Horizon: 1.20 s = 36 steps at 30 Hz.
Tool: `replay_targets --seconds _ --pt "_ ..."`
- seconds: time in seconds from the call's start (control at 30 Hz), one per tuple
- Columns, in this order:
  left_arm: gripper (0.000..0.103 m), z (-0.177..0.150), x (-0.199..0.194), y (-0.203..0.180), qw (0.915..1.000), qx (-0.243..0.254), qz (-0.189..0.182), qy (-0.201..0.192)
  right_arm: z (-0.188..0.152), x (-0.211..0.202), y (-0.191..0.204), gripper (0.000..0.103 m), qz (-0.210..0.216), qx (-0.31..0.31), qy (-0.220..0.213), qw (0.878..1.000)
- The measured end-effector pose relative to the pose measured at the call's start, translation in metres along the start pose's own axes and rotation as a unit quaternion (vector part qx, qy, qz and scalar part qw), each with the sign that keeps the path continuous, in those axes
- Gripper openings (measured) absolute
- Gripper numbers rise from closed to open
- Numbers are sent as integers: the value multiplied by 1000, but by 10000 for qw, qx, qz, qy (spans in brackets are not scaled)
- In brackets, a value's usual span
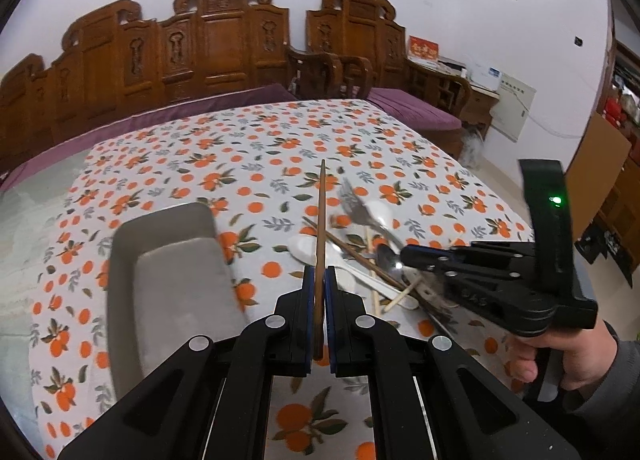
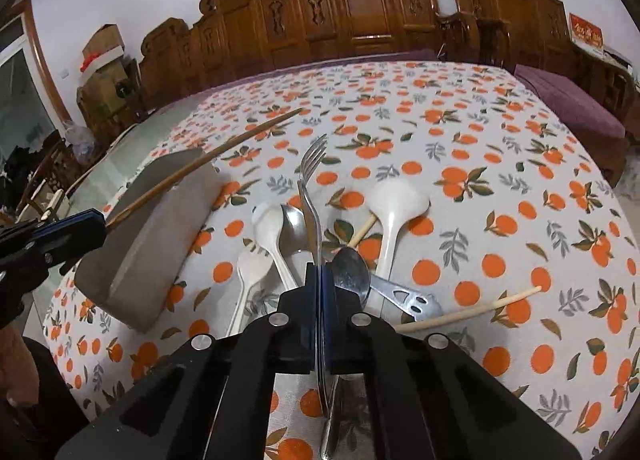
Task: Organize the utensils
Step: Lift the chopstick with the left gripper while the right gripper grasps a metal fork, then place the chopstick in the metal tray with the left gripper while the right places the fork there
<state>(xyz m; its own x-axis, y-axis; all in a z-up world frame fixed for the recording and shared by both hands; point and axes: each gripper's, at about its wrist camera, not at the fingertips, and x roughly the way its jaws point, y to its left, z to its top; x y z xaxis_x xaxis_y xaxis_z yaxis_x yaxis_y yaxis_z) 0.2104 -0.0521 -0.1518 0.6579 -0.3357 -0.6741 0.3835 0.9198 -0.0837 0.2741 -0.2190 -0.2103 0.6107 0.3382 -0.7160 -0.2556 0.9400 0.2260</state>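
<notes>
The left gripper clamped a brown chopstick beside the grey tray, seemingly bound there; the right gripper pinched a fork above the pile right of the tray.

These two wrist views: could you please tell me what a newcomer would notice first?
The left hand-held gripper clamps a dark wooden chopstick pointing up the orange-print tablecloth. The right hand-held gripper pinches a metal fork above piled spoons, right of the empty grey tray.
</notes>
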Motion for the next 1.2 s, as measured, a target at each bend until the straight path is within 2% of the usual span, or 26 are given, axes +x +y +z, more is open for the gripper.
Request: replay_targets --seconds 0.23,0.67,0.83,1.2 --pt "4 -3 -17 21 9994 -212 277 -50 3 -8 8 3 63 -118 -123 9998" --pt "4 -21 -35 66 9942 -720 773 183 -2 -13 24 3 172 -333 -130 9992" --pt "4 -27 -27 77 9913 -783 971 410 -4 -16 29 3 219 -383 -99 9990" --pt "4 -32 -1 93 9878 -970 988 711 3 -22 75 3 413 -826 -15 9957"
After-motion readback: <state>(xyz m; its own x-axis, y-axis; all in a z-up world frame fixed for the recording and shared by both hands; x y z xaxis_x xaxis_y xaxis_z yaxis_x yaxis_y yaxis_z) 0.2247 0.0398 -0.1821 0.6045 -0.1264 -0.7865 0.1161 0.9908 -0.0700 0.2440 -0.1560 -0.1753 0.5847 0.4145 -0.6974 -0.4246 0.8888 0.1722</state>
